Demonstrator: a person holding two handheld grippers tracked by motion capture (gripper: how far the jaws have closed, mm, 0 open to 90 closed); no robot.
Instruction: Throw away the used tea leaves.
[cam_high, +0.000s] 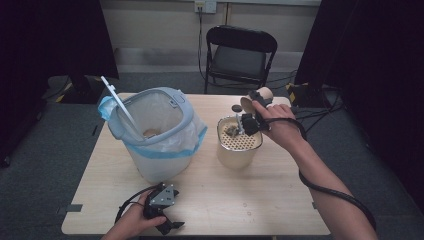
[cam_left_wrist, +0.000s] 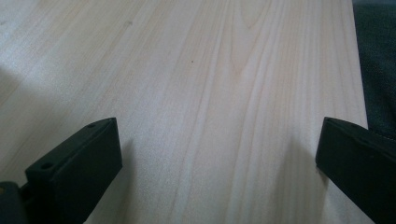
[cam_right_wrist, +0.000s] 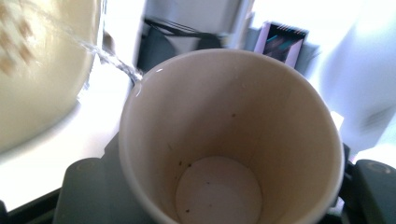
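A wooden bench (cam_high: 210, 200) seen from above. Near its far right edge, the right tongs (cam_high: 248, 121) are clamped on a paper cup (cam_right_wrist: 231, 140), tipped on its side above a cream container with a perforated insert (cam_high: 240, 141). The left tongs (cam_high: 167, 227) rest at the near edge, jaws wide apart over bare wood. A bin lined with a bag (cam_high: 155, 135) stands towards the left.

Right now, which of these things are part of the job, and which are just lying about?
In use:
- paper cup, tipped, in the right tool
- beige strainer pot below it

Lying about:
- lined bin
- folding chair
- left tool, open, resting on the table
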